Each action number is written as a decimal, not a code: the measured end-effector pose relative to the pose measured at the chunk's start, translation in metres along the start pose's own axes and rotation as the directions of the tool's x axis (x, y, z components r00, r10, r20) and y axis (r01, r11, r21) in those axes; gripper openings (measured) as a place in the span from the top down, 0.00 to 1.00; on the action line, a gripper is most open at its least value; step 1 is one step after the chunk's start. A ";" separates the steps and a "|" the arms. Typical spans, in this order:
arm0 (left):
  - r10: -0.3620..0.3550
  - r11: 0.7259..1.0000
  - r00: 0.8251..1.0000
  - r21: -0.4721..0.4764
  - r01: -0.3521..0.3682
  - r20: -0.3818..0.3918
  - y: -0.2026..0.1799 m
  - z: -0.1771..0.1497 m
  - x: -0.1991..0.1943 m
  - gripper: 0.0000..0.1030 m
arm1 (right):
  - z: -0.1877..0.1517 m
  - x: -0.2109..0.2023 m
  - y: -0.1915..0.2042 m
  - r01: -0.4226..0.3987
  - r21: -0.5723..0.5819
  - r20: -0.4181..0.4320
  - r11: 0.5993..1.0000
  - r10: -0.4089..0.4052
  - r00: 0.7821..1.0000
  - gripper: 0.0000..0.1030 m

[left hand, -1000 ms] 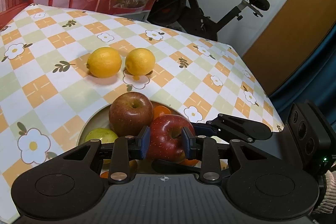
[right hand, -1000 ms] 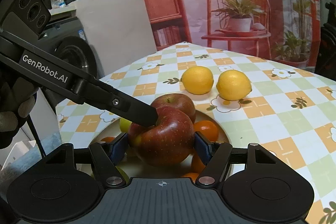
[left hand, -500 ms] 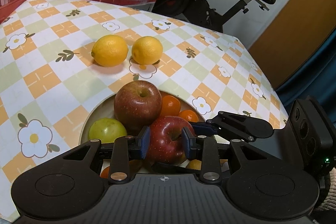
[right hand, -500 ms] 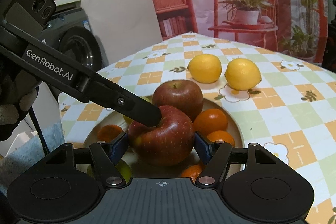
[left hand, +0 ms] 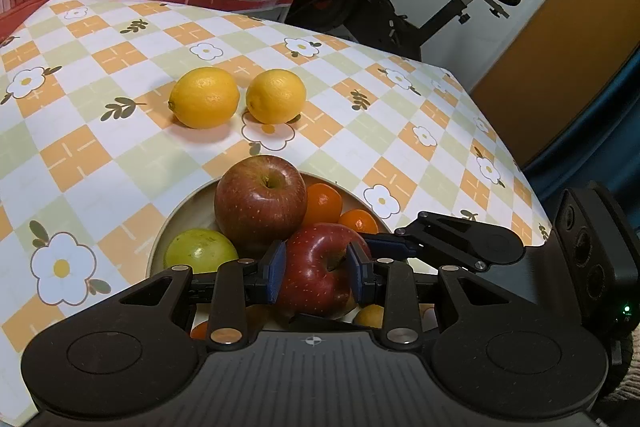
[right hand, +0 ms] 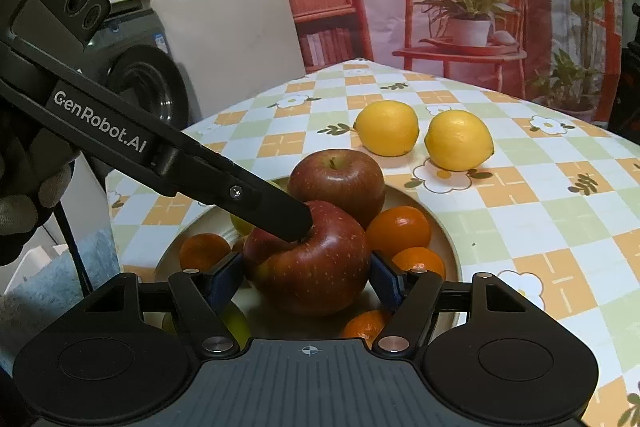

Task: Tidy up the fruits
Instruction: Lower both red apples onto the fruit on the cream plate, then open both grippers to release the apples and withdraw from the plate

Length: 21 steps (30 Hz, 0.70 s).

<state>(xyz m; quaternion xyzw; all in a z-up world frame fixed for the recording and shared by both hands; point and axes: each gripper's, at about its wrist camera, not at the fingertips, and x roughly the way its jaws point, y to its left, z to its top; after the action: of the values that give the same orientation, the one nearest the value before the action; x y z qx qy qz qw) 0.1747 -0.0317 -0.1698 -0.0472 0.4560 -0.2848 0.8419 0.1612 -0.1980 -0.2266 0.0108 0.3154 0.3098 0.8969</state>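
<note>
My right tool (right hand: 306,279) is clamped at mid width across the flanks of the red apple (right hand: 320,251), one pad on each side. The apple sits on top of the heap in the shallow bowl (right hand: 448,227) at the near edge of the table (left hand: 80,155). My left tool (left hand: 316,275) is narrowed almost to nothing, with its tip down in the apple's stem hollow. Whether it pinches the stem I cannot tell.

I judge the apple to be firm, fairly heavy and waxy-smooth. It should stand a solid squeeze, but it bruises if dropped and could roll in the pads. The widest part of the belly, where the right pads already sit, is the best hold. The stem is too weak to carry it.

Crowding it are a second apple (right hand: 336,179) touching its far side, tangerines (right hand: 398,227) on the right and underneath, and a green fruit (left hand: 200,255) on the left. Lifting carelessly could nudge these loose, so I would go straight up. Two lemons (left hand: 204,97) lie side by side on the cloth beyond the bowl, well clear. An exercise bike (left hand: 380,7) stands past the far table edge.
</note>
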 end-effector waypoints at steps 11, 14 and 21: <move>0.002 1.000 1.000 -0.011 -0.002 0.008 0.000 0.002 0.002 0.65 | 0.000 -0.012 0.003 0.033 -0.029 0.015 0.999 -0.032 0.999 0.39; -0.003 1.000 1.000 -0.017 0.003 0.007 0.000 0.002 0.004 0.65 | -0.001 -0.014 0.003 0.039 -0.036 0.011 0.999 -0.038 0.999 0.40; 0.003 1.000 1.000 -0.025 -0.003 0.010 0.000 0.004 0.006 0.65 | -0.003 -0.013 0.007 0.067 -0.093 0.027 0.993 -0.065 0.998 0.40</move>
<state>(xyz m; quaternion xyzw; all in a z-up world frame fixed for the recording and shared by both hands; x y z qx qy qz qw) 0.1804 -0.0359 -0.1721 -0.0587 0.4554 -0.2776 0.8439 0.1477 -0.2001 -0.2202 -0.0381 0.2899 0.2941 0.9099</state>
